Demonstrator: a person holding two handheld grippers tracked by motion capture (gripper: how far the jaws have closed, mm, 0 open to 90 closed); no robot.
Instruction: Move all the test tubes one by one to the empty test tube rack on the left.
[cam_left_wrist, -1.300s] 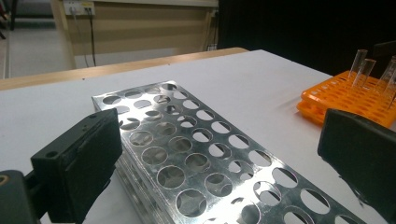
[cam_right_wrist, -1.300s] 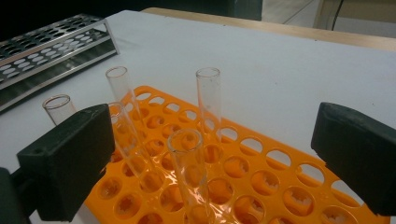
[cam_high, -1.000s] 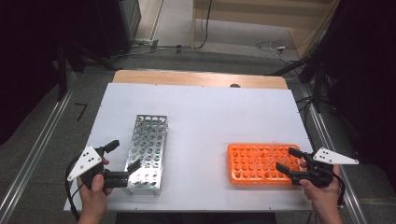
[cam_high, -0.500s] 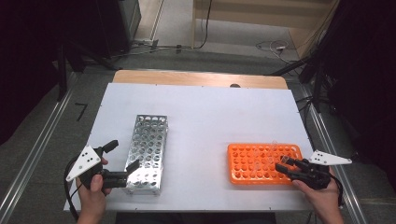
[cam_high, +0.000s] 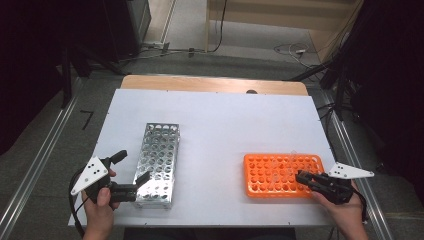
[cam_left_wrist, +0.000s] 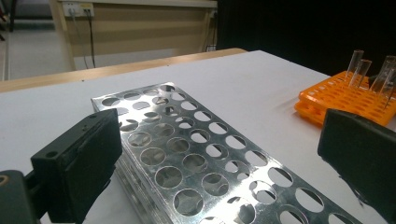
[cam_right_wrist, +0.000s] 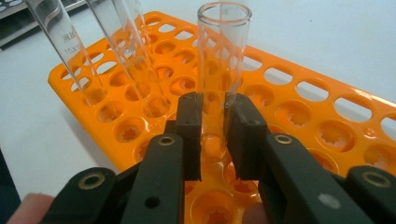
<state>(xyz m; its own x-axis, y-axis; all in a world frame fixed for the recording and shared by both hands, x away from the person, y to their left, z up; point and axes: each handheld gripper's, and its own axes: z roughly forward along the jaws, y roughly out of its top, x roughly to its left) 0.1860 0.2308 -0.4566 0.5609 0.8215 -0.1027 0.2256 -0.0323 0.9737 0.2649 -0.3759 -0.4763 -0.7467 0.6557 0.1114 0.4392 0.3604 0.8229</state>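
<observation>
A big white table (cam_high: 225, 125) takes up most of what's in front of me, with a strip of wood showing along its far edge. On its left half lies the metal rack (cam_high: 157, 164), a long silver block full of round holes, set lengthwise away from the person. Over on the right, well apart from it, sits the orange rack (cam_high: 277, 175), lying crosswise near the front edge; a few clear tubes stand in it toward its right end.

The left gripper (cam_high: 129, 172) is held at the near left corner of the metal rack, its jaws spread wide, one pad to either side of that corner and nothing between them. The left gripper view looks along the holed top of the rack with both pads far apart.

The right gripper (cam_high: 302, 177) reaches in over the orange rack's near right part. Its jaws are drawn in narrow around one glass tube (cam_right_wrist: 219, 70), which stands upright in a hole of the rack, the pads pressed to its sides low down
</observation>
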